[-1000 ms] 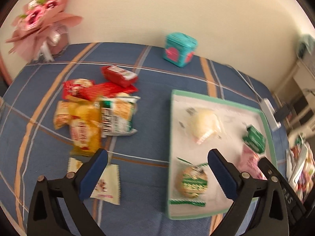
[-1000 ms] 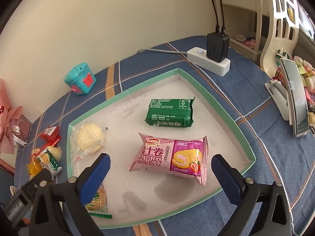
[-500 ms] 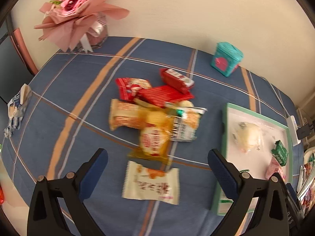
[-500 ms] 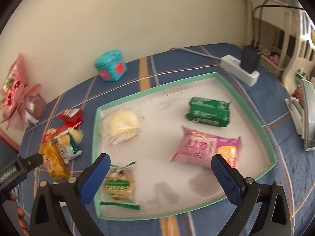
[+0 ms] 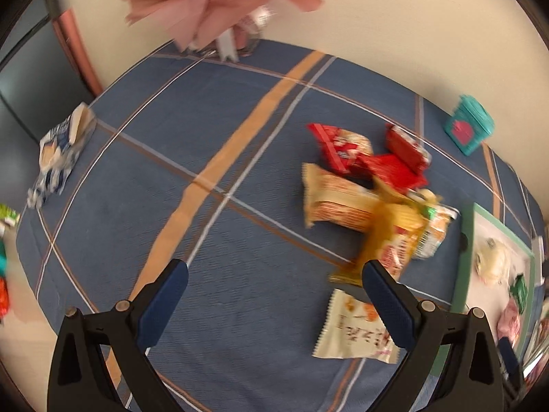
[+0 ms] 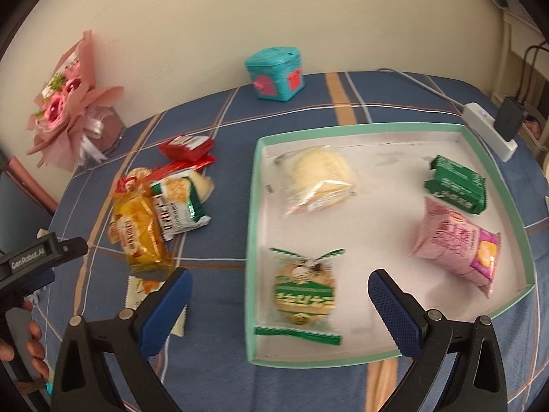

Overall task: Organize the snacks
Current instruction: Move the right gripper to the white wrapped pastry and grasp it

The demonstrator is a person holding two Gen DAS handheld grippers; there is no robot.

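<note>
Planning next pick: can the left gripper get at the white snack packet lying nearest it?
Probably yes. The left gripper is open and empty; the white snack packet lies flat, alone on the cloth, just beside its right finger, nothing covering it.

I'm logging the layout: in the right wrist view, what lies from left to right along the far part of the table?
Bouquet → red packet → teal box → tray → power strip.

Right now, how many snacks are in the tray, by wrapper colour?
Green: 2, biscuit pack and round cookie
Pink: 1, Swiss roll
Clear: 1, pale bun
Total in the tray: 4
</note>
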